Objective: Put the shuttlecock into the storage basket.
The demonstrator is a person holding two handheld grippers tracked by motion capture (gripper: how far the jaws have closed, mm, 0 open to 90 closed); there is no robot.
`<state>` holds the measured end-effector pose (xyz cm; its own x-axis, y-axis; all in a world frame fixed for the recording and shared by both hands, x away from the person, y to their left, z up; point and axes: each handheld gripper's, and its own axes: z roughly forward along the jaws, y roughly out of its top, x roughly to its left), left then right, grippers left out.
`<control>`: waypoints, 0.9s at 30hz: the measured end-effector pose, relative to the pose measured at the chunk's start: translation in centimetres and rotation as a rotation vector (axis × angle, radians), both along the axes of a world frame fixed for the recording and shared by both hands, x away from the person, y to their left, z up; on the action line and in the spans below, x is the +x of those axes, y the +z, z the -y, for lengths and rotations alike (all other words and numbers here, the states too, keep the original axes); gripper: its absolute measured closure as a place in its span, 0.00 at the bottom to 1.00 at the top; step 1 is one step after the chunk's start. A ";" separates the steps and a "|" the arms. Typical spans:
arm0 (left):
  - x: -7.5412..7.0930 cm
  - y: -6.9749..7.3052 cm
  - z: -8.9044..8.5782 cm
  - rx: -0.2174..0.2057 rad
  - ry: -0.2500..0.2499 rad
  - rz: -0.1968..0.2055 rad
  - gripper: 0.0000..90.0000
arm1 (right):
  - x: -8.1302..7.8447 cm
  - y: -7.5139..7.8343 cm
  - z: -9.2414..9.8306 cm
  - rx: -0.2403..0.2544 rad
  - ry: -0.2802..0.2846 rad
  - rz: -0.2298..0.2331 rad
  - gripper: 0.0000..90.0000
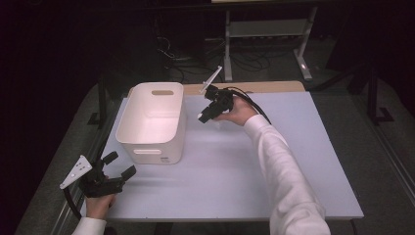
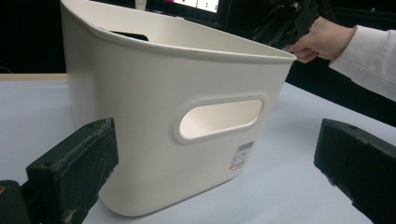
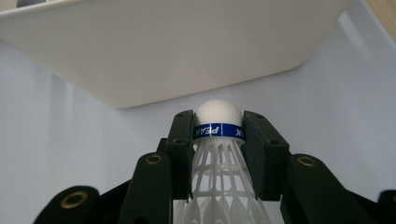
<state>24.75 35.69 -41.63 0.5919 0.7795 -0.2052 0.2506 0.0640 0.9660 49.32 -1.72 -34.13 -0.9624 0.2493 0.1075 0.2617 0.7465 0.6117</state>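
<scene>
Shuttlecock, held beside white bin.
Right gripper clamped on its banded cork, nose towards the bin wall, rim above; left gripper open, empty, farther off.

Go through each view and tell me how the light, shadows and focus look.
High view: dark room, lit table, bin washed out, soft shadow under the arm. Left gripper view: bin sharp and evenly lit, near jaws slightly soft, label too small to read. Right gripper view: shuttlecock crisp between the right tongs, bin wall above bright and a little blurred.
</scene>
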 end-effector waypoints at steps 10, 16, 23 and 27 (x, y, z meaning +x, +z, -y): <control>0.0 0.0 0.0 0.001 -0.004 0.000 0.00 | -0.3 1.4 0.4 0.028 -0.002 0.017 0.71; 0.0 0.0 0.1 -0.003 -0.004 0.001 0.00 | -0.6 2.7 0.5 0.035 -0.004 0.034 0.71; 0.1 0.0 0.1 -0.002 -0.010 0.010 0.00 | -0.9 4.2 0.7 0.070 -0.015 0.052 0.71; 0.1 0.0 0.1 -0.004 -0.010 0.006 0.00 | -1.1 5.0 0.8 0.072 -0.023 0.063 0.71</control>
